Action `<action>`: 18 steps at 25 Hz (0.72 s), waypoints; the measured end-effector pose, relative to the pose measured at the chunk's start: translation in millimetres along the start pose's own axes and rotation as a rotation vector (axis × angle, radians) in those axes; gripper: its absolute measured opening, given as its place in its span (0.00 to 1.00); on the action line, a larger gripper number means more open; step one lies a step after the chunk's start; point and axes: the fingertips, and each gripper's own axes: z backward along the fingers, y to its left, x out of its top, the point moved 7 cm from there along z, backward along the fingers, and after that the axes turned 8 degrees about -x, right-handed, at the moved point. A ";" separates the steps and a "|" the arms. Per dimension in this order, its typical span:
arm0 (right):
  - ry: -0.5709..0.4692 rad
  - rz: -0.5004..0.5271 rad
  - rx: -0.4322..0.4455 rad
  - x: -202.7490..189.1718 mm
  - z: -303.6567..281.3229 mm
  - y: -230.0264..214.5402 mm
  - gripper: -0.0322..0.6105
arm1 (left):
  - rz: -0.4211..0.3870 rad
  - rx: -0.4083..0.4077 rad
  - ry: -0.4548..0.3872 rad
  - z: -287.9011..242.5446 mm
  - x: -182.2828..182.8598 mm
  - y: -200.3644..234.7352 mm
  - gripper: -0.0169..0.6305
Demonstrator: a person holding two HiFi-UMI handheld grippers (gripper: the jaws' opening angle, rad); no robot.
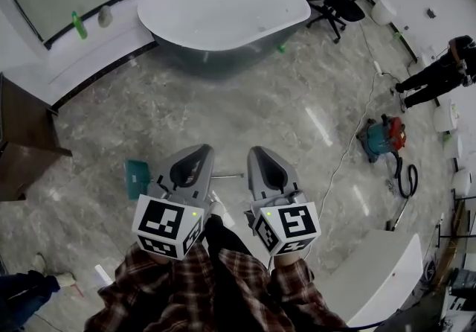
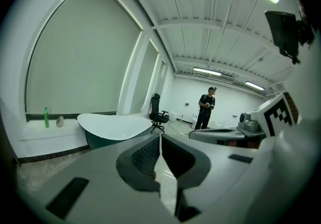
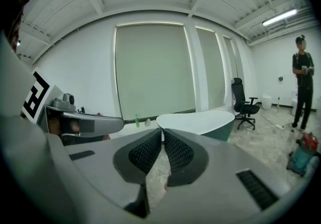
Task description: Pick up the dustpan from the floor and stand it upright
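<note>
Teal dustpan (image 1: 137, 178) | glossy veined marble floor (image 1: 297, 100) | smooth oval white bathtub (image 1: 223, 10)

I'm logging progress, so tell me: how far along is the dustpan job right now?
Nothing is done yet: the teal dustpan lies on the floor. In hand: nothing; the left gripper and right gripper are shut and empty. Left: grasp it, lift it, stand it upright.

At lower centre the left gripper (image 1: 202, 150) and right gripper (image 1: 258, 152) point up-frame side by side; the teal dustpan (image 1: 137, 178) lies on the marble floor (image 1: 223, 111) just left of them.
</note>
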 end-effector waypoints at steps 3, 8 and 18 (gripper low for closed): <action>0.033 -0.006 -0.006 -13.1 -5.5 -13.3 0.07 | 0.020 0.000 0.015 -9.0 -9.2 0.4 0.06; 0.118 -0.032 -0.032 -52.0 -21.4 -42.8 0.20 | 0.058 -0.020 0.049 -28.0 -29.1 4.2 0.06; 0.352 -0.057 -0.198 -178.6 -59.2 -133.5 0.26 | 0.113 -0.067 0.151 -82.0 -95.6 4.7 0.06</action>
